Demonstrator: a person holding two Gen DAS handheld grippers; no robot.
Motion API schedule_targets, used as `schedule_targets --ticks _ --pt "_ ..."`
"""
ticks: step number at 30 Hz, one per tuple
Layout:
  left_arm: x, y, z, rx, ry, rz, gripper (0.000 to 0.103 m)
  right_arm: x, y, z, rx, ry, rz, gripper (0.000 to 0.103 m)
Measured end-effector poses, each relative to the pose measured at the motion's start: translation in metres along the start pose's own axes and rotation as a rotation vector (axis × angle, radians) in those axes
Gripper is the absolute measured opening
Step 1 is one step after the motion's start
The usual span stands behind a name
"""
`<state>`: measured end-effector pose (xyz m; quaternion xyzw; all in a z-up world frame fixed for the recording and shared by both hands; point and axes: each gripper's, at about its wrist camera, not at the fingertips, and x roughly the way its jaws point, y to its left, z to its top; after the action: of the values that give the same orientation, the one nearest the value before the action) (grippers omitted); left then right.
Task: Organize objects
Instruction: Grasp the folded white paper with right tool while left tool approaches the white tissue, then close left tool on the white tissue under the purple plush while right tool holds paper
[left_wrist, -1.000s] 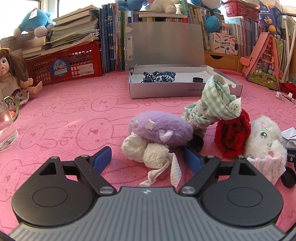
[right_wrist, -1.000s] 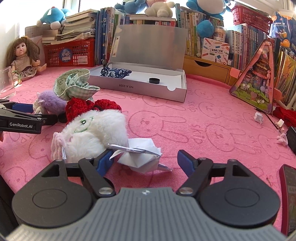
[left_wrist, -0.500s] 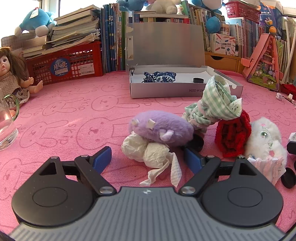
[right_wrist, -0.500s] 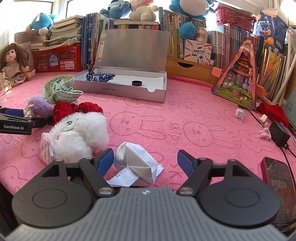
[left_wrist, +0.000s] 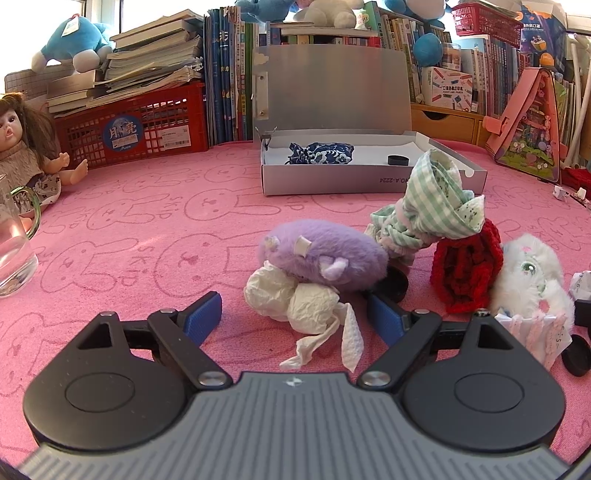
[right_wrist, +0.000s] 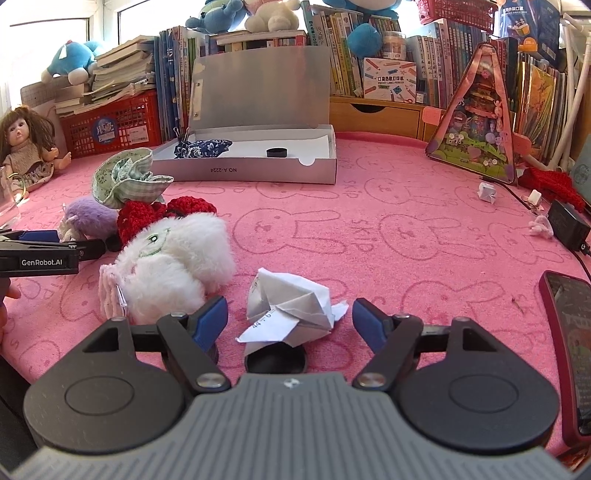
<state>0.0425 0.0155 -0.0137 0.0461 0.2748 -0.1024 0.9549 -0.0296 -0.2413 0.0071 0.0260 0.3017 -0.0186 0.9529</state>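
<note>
A pile lies on the pink cloth: crumpled white tissue (left_wrist: 295, 301), a purple plush (left_wrist: 325, 258), a green checked cloth pouch (left_wrist: 436, 206), a red knitted piece (left_wrist: 467, 269) and a white fluffy toy (left_wrist: 528, 280). My left gripper (left_wrist: 295, 317) is open, its jaws on either side of the tissue. My right gripper (right_wrist: 290, 319) is open around a crumpled white paper (right_wrist: 291, 302) that sits by a black round cap (right_wrist: 275, 360). The white fluffy toy (right_wrist: 173, 262) is just left of it. An open grey box (right_wrist: 255, 170) holds a blue patterned pouch (right_wrist: 203, 147) and a black ring (right_wrist: 277, 152).
A glass mug (left_wrist: 14, 240) and a doll (left_wrist: 26, 147) are at the left. A red basket (left_wrist: 136, 129), books and plush toys line the back. A pink triangular toy house (right_wrist: 476, 122), a charger (right_wrist: 567, 225) and a phone (right_wrist: 570, 343) are at the right.
The right gripper has pulled back and risen; the crumpled paper now lies lower between its open jaws and a black cap shows beneath. The left gripper has barely moved.
</note>
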Motion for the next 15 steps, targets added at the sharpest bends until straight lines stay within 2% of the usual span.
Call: schedule_targets --ticks 4,6,9,15 --pt "-0.001 0.0003 -0.0001 0.002 -0.004 0.004 0.089 0.0023 -0.0005 0.0009 0.019 0.003 0.001 0.071" --pt "-0.0024 -0.0004 -0.0005 0.001 -0.009 0.015 0.089 0.0028 -0.0012 0.002 0.035 0.002 0.0 0.057" --pt "-0.0054 -0.0021 -0.002 -0.006 -0.01 0.026 0.088 0.0012 -0.0018 0.0039 0.044 -0.004 0.012 0.053" --pt "-0.0091 -0.0034 -0.0041 -0.019 -0.006 0.026 0.088 -0.0041 0.0028 0.0081 0.021 -0.023 0.005 0.053"
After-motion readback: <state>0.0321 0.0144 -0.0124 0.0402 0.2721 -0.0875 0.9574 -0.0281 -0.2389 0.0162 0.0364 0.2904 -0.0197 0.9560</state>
